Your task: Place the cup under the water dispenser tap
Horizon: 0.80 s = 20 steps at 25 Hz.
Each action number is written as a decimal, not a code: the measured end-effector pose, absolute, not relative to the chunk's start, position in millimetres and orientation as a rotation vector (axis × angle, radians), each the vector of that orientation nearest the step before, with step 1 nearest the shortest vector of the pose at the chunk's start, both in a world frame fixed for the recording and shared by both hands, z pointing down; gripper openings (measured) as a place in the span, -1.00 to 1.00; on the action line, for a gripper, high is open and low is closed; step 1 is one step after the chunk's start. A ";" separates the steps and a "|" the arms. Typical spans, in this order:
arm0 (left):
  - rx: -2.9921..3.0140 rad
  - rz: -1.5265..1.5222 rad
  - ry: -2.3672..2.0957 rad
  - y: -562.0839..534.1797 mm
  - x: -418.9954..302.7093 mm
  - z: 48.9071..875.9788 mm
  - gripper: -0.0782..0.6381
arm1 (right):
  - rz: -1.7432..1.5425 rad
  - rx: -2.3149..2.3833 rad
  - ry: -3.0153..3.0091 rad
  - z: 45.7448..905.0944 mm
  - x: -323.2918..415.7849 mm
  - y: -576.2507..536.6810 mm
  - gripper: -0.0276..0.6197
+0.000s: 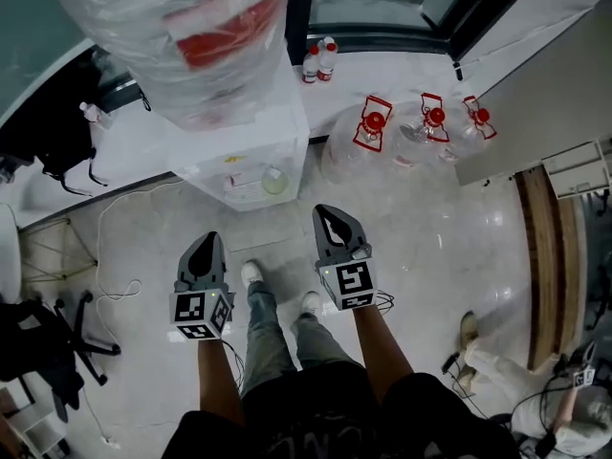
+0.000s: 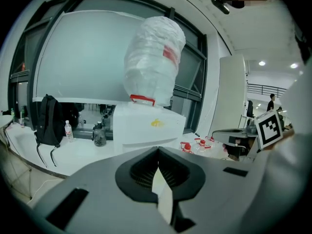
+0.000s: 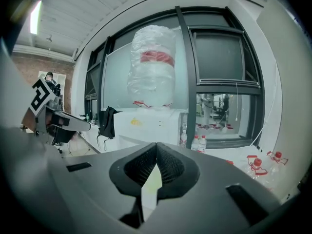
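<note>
A white water dispenser [image 1: 251, 132] stands ahead, topped by a plastic-wrapped bottle [image 1: 182, 27]. A pale green translucent cup [image 1: 274, 180] sits on the dispenser's front ledge, below its front face. My left gripper [image 1: 206, 247] hovers over the floor, short of the dispenser and left of the cup, jaws shut and empty. At the right, my right gripper [image 1: 330, 218] is a little closer to the cup, also shut with nothing in it. Both gripper views face the dispenser [image 2: 146, 126] [image 3: 146, 123] over closed jaws: left gripper [image 2: 158, 150], right gripper [image 3: 156, 144]. Neither shows the cup clearly.
Several clear water jugs [image 1: 373, 137] with red caps stand on the floor right of the dispenser. Two small bottles [image 1: 318, 60] sit by the window. A black bag [image 1: 48, 142] lies on the left counter. A black chair base [image 1: 57, 342] and cables occupy the floor at left.
</note>
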<state>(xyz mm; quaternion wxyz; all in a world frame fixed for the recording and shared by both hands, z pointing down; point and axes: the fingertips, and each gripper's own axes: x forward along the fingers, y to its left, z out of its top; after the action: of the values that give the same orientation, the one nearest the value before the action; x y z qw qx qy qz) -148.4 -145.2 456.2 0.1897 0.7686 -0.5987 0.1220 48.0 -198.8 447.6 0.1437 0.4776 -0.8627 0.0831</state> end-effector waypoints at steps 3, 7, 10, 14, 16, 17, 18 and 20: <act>2.148 0.317 -1.709 -141.7 -148.3 436.3 -0.76 | 0.237 1.390 -2.488 429.6 52.9 -197.7 -0.88; 2.149 0.304 -1.727 -140.2 -145.5 415.4 -0.76 | 0.223 1.400 -2.492 407.4 55.9 -194.7 -0.88; 2.172 0.291 -1.738 -141.9 -142.0 395.9 -0.75 | 0.237 1.410 -2.479 395.6 60.4 -191.6 -0.88; 2.194 0.265 -1.753 -143.3 -141.9 370.7 -0.76 | 0.235 1.417 -2.482 374.1 61.1 -187.1 -0.88; 2.207 0.254 -1.761 -144.6 -142.3 359.0 -0.76 | 0.221 1.415 -2.486 364.6 60.9 -186.0 -0.88; 2.213 0.254 -1.767 -144.8 -142.8 353.3 -0.76 | 0.211 1.411 -2.486 361.3 61.1 -184.8 -0.88; 2.219 0.253 -1.775 -144.6 -143.4 347.6 -0.76 | 0.200 1.407 -2.485 358.6 61.9 -183.6 -0.88; 2.228 0.246 -1.790 -143.1 -143.8 335.3 -0.75 | 0.185 1.408 -2.484 351.5 64.5 -181.6 -0.88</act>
<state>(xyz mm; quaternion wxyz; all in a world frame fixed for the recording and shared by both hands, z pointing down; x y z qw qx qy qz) -143.8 -143.1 335.3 0.1359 0.7695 -0.6182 0.0850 64.5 -181.6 351.5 0.1400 0.4872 -0.8596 0.0639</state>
